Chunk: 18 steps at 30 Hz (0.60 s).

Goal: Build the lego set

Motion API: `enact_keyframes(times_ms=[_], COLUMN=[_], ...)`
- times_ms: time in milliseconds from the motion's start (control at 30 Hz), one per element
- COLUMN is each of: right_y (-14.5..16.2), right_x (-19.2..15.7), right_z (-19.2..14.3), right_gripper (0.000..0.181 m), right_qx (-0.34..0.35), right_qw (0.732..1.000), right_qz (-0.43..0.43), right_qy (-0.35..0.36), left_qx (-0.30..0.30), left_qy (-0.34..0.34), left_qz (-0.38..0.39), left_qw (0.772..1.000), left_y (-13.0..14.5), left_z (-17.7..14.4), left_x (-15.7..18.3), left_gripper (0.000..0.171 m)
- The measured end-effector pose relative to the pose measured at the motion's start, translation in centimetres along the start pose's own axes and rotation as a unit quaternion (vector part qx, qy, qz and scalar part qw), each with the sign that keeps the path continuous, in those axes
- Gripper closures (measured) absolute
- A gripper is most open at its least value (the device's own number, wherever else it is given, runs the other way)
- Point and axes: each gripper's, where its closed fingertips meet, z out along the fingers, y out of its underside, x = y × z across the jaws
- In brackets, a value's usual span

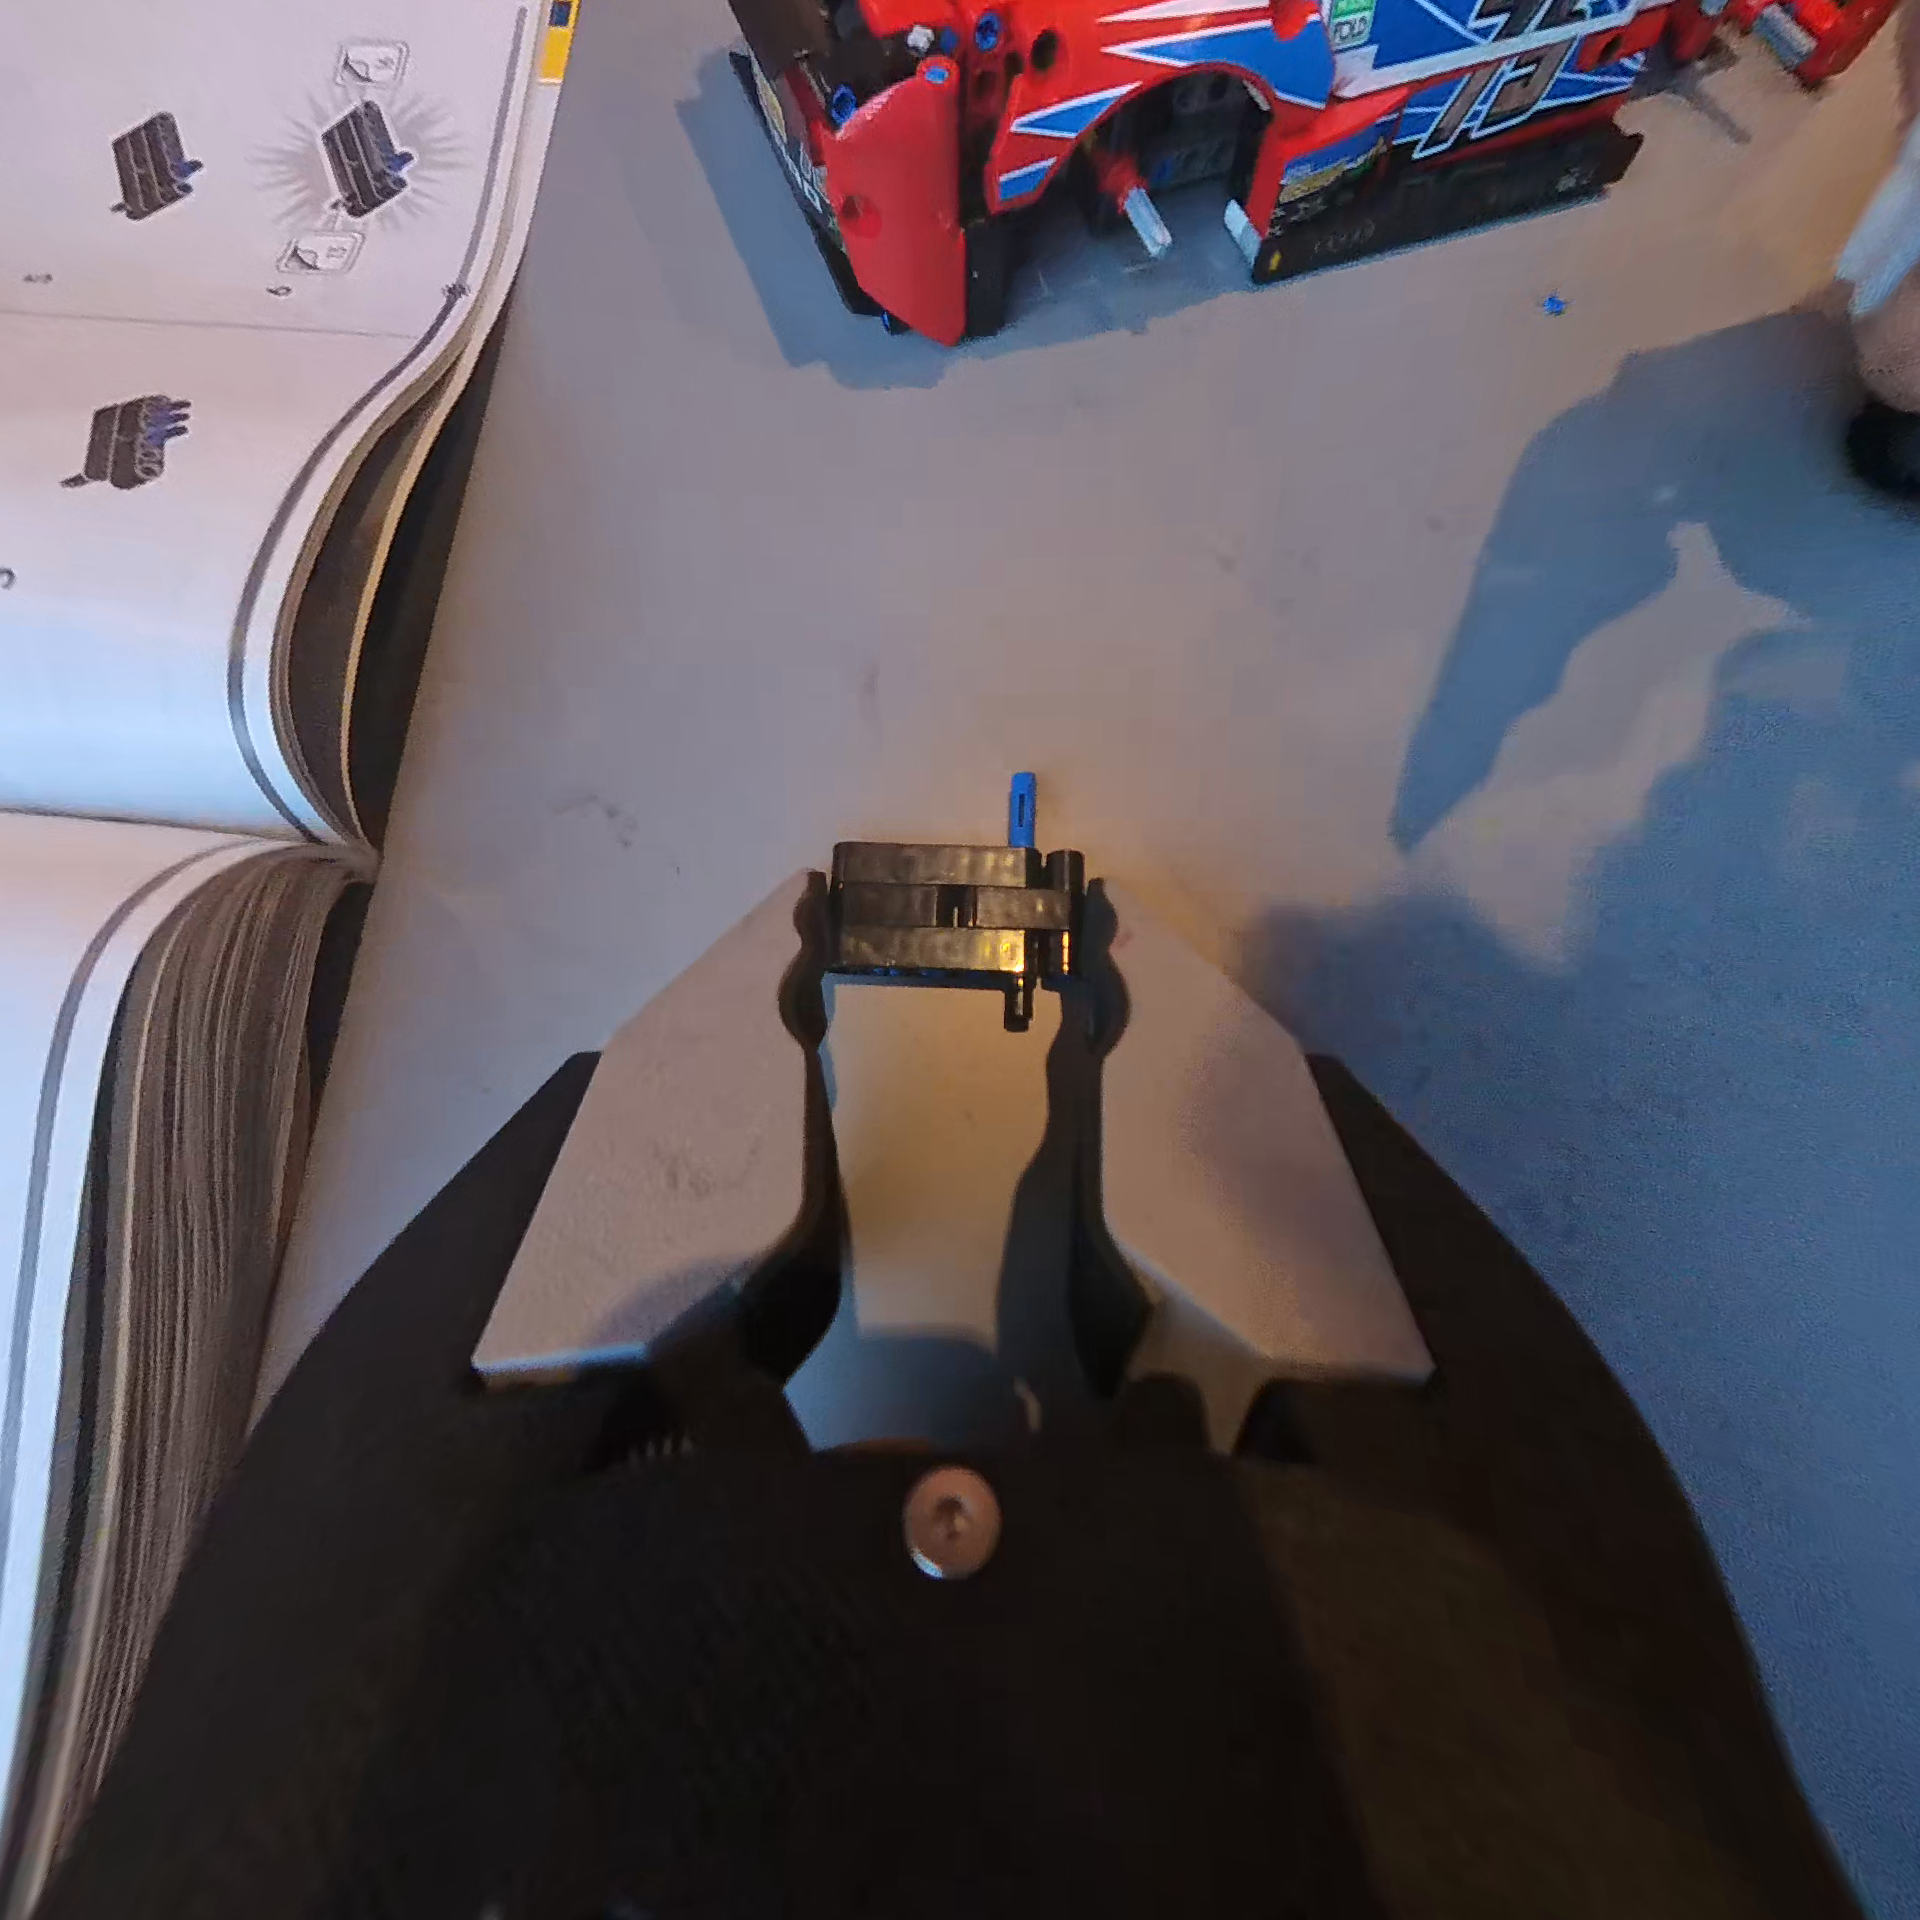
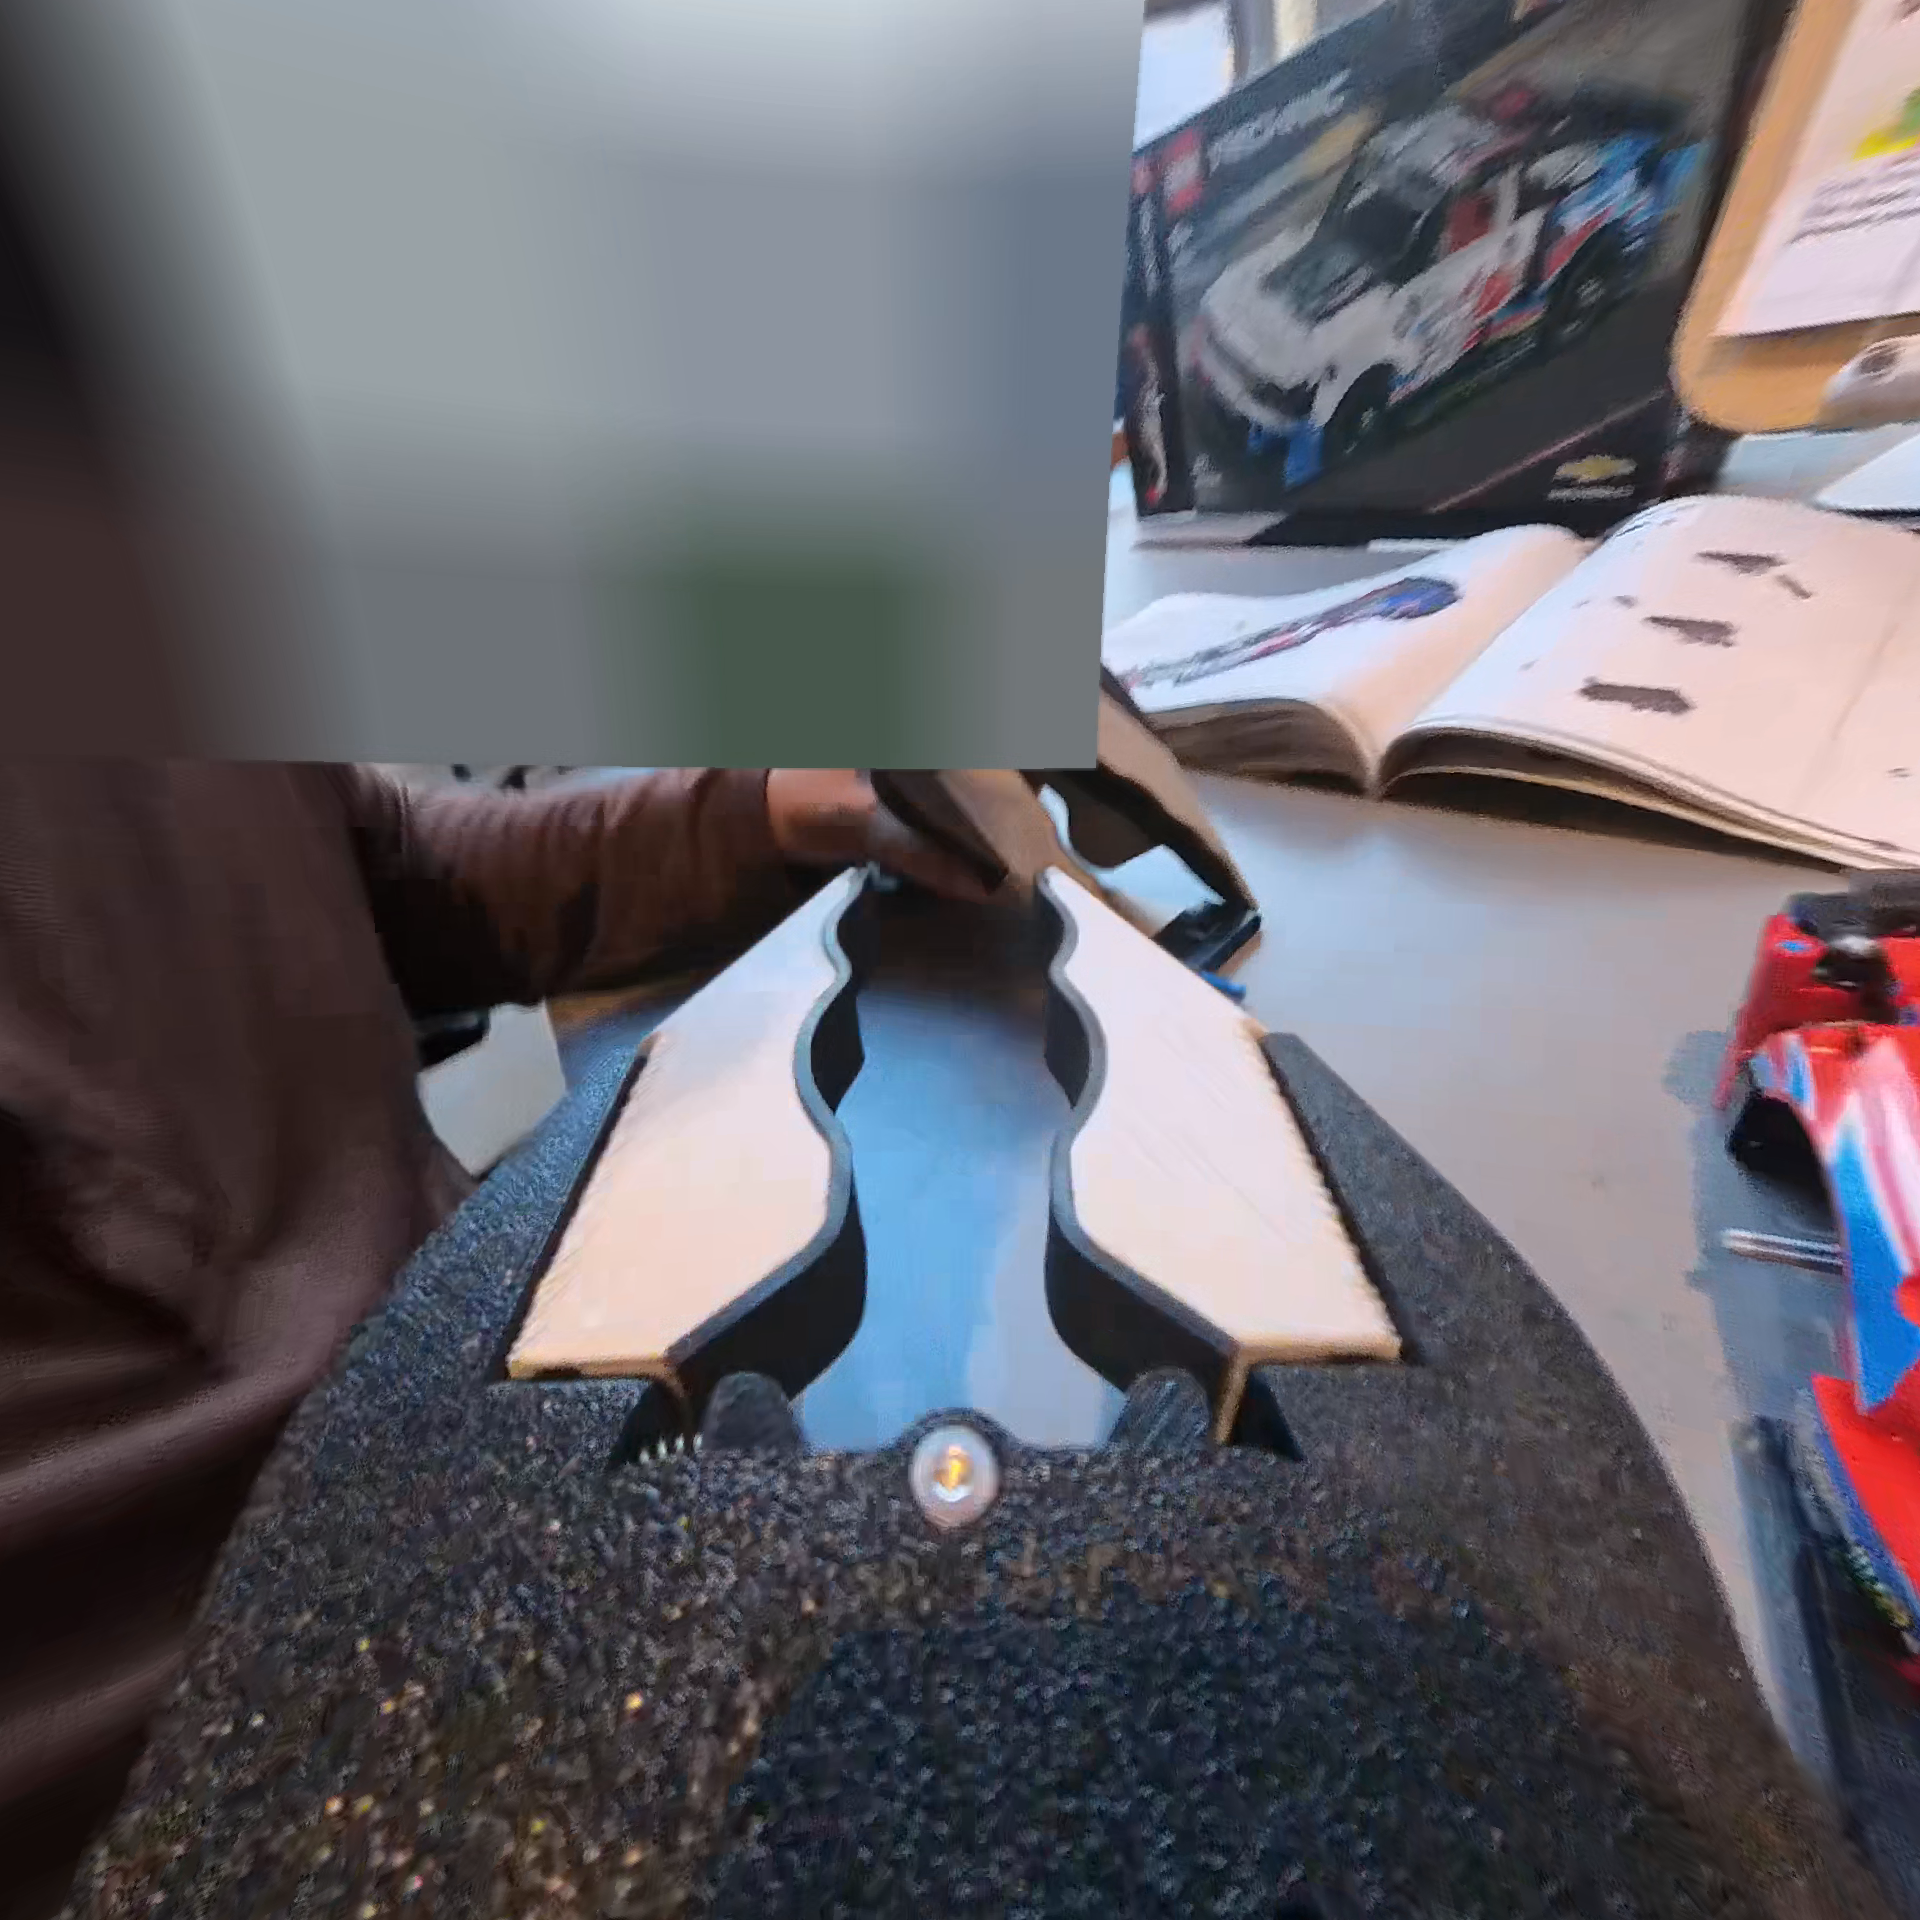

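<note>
My left gripper (image 1: 951,920) is shut on a small black lego sub-assembly (image 1: 935,904), held by its two ends just above the grey table (image 1: 1039,582). A blue pin (image 1: 1021,802) sticks out of its far side and a black pin out of its near side. The part-built red, blue and white lego car (image 1: 1195,135) stands at the far edge. My right gripper (image 2: 954,894) is open and empty, raised above the table and pointed at the left gripper (image 2: 1143,831), which shows there with the black sub-assembly (image 2: 1210,925). The car (image 2: 1849,1143) is at the right.
The open instruction book (image 1: 208,416) lies along the left side, also seen in the right wrist view (image 2: 1558,665). The set's box (image 2: 1403,260) stands behind it. A person's hand (image 2: 831,821) and brown sleeve (image 2: 312,987) fill the left. A tiny blue piece (image 1: 1553,304) lies near the car. My left tips are roughly 15 cm from the open instruction book (image 1: 208,416). Seen from the right wrist view (image 2: 1659,717) as well.
</note>
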Motion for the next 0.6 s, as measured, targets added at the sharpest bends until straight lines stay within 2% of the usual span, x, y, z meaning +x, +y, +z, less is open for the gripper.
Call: enact_keyframes(times_ms=[100, 200, 433, 600], right_y=[-1.5, -1.6, -1.0, -1.6], right_x=[1.8, 2.7, 3.1, 4.0], right_z=[0.3, 1.4, 2.8, 1.8], right_gripper=[0.151, 0.151, 0.156, 0.156], right_qx=[0.052, 0.047, 0.015, 0.042], right_qw=[0.997, 0.994, 0.997, 0.994], right_qz=[0.048, 0.095, 0.073, 0.097], right_qy=[-0.008, -0.029, -0.018, -0.006], left_qx=[0.000, 0.001, 0.004, 0.003], left_qy=[0.006, 0.013, 0.023, 0.017], left_qz=[0.005, 0.011, -0.001, 0.004], left_qw=[1.000, 1.000, 1.000, 1.000], left_y=[-0.3, -0.6, -0.9, -0.9], left_z=[0.3, 0.6, 0.8, 0.9], left_x=[-0.2, -0.5, -0.9, -0.9], left_gripper=[0.125, 0.125, 0.125, 0.125])
